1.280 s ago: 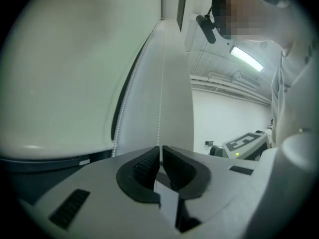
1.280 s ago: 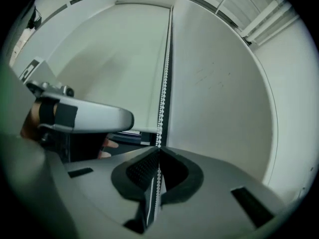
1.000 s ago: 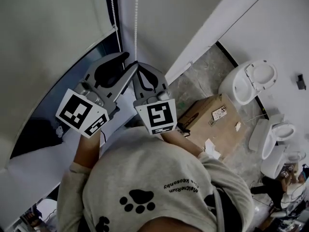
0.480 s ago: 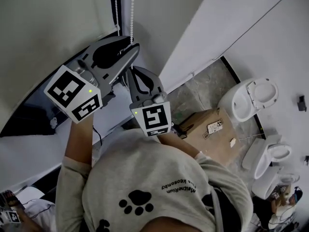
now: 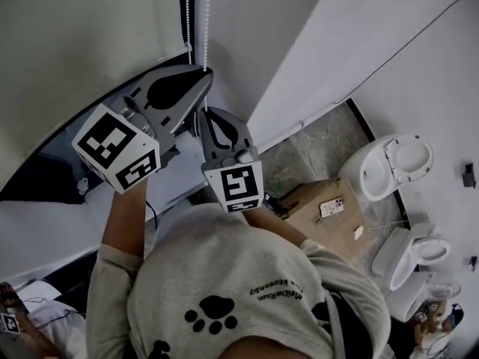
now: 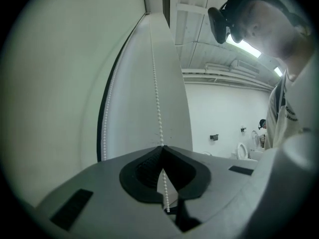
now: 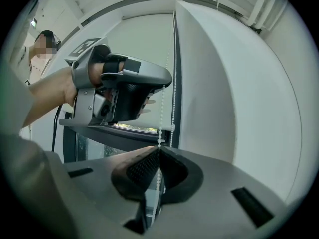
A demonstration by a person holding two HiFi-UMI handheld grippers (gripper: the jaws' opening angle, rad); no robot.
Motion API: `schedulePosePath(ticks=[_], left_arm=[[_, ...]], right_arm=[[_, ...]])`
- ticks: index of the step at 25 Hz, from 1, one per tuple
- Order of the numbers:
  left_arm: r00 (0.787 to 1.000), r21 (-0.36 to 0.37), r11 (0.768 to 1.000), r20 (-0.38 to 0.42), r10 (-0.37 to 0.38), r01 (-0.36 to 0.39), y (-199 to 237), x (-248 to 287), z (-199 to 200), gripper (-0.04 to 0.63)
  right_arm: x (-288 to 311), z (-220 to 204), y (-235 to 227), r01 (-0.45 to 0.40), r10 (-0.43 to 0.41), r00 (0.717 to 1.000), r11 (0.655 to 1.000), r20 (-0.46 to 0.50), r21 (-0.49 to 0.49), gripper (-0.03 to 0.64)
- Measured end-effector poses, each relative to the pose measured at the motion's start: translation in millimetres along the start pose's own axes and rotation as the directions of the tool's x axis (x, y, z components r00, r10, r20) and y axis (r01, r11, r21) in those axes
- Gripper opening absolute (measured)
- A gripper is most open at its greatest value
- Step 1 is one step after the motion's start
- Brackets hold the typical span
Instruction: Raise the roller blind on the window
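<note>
The left gripper (image 5: pixel 203 73) has just closed its jaws on the bead chain (image 5: pixel 207 21), which hangs at twelve o'clock beside the roller blind (image 5: pixel 82 36) at ten. Just below it, the right gripper (image 5: pixel 205 112) is clamped on the chain too. A cardboard box (image 5: pixel 322 212) and toilets (image 5: pixel 394 163) sit at four o'clock, well apart.

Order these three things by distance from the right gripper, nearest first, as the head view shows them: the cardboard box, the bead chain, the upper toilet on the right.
1. The bead chain: clamped in the right gripper, running up from its shut jaws.
2. The cardboard box: on the floor, to the lower right.
3. The upper toilet: by the wall, beyond the box, far right.
</note>
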State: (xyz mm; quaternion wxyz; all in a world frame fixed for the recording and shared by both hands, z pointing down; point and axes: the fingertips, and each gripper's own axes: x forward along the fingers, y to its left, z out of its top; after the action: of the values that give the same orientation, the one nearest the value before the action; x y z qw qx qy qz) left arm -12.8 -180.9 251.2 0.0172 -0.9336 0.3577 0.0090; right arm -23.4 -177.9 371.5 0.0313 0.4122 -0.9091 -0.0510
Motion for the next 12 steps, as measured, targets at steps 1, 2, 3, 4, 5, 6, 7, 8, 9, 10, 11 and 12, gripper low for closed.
schedulePosePath(ticks=[1, 2, 3, 4, 5, 6, 7, 8, 9, 10, 11, 12], left_arm=[[1.000, -0.006, 1.000, 0.009, 0.010, -0.010, 1, -2, -2, 0.008], [1.000, -0.012, 1.000, 0.019, 0.020, -0.020, 3, -3, -4, 0.008], [0.999, -0.017, 0.999, 0.027, 0.029, -0.028, 4, -3, -4, 0.008], [0.999, -0.020, 0.999, 0.032, 0.036, -0.036, 5, -4, -5, 0.008], [0.999, -0.022, 0.999, 0.034, 0.042, -0.041, 5, -4, -5, 0.008], [0.998, -0.023, 0.999, 0.035, 0.046, -0.045, 6, -3, -6, 0.008], [0.998, -0.028, 0.998, 0.035, 0.049, -0.048, 6, -4, -8, 0.008], [0.998, -0.036, 0.998, 0.034, 0.050, -0.049, 6, -4, -12, 0.008], [0.998, -0.044, 0.998, 0.031, 0.051, -0.050, 6, -5, -17, 0.008], [0.998, -0.051, 0.997, 0.025, 0.052, -0.050, 6, -6, -23, 0.008], [0.998, -0.057, 0.997, 0.017, 0.052, -0.051, 6, -6, -29, 0.008], [0.998, -0.065, 0.996, 0.011, 0.054, -0.053, 6, -7, -36, 0.008]], right_arm=[[0, -2, 1, -0.005, 0.005, 1.000, 1.000, 0.000, -0.002, 0.012], [0, -3, 2, -0.010, 0.010, 1.000, 1.000, -0.001, -0.001, 0.012], [1, -4, 2, -0.014, 0.014, 1.000, 1.000, -0.001, -0.001, 0.012], [1, -4, 2, -0.017, 0.017, 1.000, 1.000, -0.002, -0.002, 0.012], [2, -5, 3, -0.020, 0.020, 1.000, 1.000, -0.004, -0.004, 0.012], [3, -5, 3, -0.023, 0.023, 1.000, 1.000, -0.005, -0.007, 0.012], [3, -7, 4, -0.026, 0.026, 1.000, 1.000, -0.007, -0.007, 0.012], [3, -11, 5, -0.028, 0.028, 1.000, 1.000, -0.012, -0.007, 0.012], [3, -16, 6, -0.030, 0.030, 0.999, 1.000, -0.021, -0.005, 0.012], [3, -22, 7, -0.033, 0.032, 0.999, 0.999, -0.033, -0.002, 0.012], [3, -29, 7, -0.034, 0.034, 0.998, 0.999, -0.046, 0.003, 0.012], [3, -36, 8, -0.033, 0.034, 0.998, 0.999, -0.059, 0.007, 0.012]])
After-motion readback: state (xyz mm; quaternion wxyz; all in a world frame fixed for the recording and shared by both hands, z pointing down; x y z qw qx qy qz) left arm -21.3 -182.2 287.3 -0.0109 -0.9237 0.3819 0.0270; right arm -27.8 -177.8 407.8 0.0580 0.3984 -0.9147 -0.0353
